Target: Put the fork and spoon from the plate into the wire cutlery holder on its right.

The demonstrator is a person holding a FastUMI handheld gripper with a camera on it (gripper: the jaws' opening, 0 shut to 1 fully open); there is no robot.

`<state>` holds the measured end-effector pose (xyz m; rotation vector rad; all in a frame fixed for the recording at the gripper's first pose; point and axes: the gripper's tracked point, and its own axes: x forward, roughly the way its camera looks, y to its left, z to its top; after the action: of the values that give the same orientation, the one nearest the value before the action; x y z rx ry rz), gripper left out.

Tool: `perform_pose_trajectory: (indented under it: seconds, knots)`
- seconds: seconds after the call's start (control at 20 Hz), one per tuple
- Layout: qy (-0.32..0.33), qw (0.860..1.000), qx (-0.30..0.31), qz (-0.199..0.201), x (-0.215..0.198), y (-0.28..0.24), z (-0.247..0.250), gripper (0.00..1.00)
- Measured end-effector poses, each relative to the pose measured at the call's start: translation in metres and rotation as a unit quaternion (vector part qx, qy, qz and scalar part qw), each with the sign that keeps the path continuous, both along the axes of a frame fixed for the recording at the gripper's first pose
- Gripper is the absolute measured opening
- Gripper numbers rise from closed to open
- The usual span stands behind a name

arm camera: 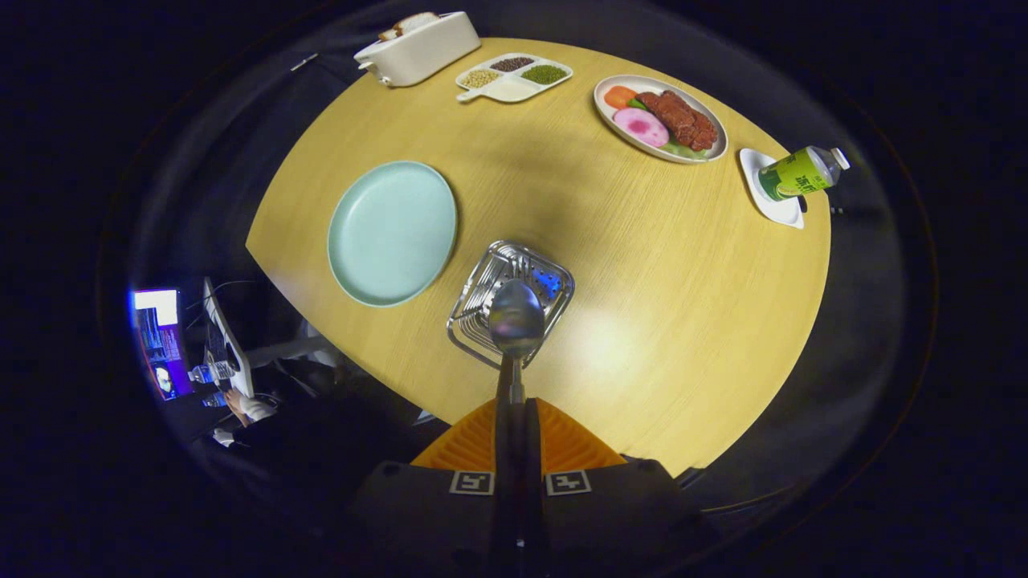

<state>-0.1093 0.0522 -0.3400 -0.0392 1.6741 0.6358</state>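
The gripper (514, 437) is held above the near edge of the bench (642, 265), pointing steeply down at the wire cutlery holder (511, 303), and its two orange fingers (574, 445) are pressed together on the handle of the spoon (516, 319), which sticks straight out ahead of them. The spoon's bowl hangs over the opening of the holder, its tip toward the holder's far rim; whether the bowl touches the wire or floats above it cannot be told, since it covers much of the basket's inside. Behind the bowl, thin metal prongs and a blue patch show inside the holder, probably the fork (522, 265), but most of it is hidden by the spoon and the wires. The spoon's handle is hidden between the fingers, so only a short length of it shows. The pale green plate (392, 233) lies just left of the holder, near but not touching it, and is bare. Well beyond the holder, toward the far side of the bench, stand a white container (418, 48), a divided tray of grains (514, 76) and an oval plate of food (660, 119); to the far right of the holder a green bottle (799, 172) rests on a small white dish (771, 201). Off the bench, left of the holder and lower, a lit screen (157, 341) and a person's hand (238, 401) show dimly.
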Motion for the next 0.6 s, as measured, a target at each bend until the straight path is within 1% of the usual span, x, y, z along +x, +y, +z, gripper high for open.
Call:
perform_pose_trajectory:
  seconds: [0.2,0.4,0.6]
  knots:
    - [0.023,0.999,-0.021,0.014,0.007,0.009,-0.017,0.09]
    - [0.039,0.998,-0.033,0.03,0.013,0.027,-0.023,0.09]
    - [0.06,0.996,-0.043,0.042,0.016,0.031,-0.031,0.09]
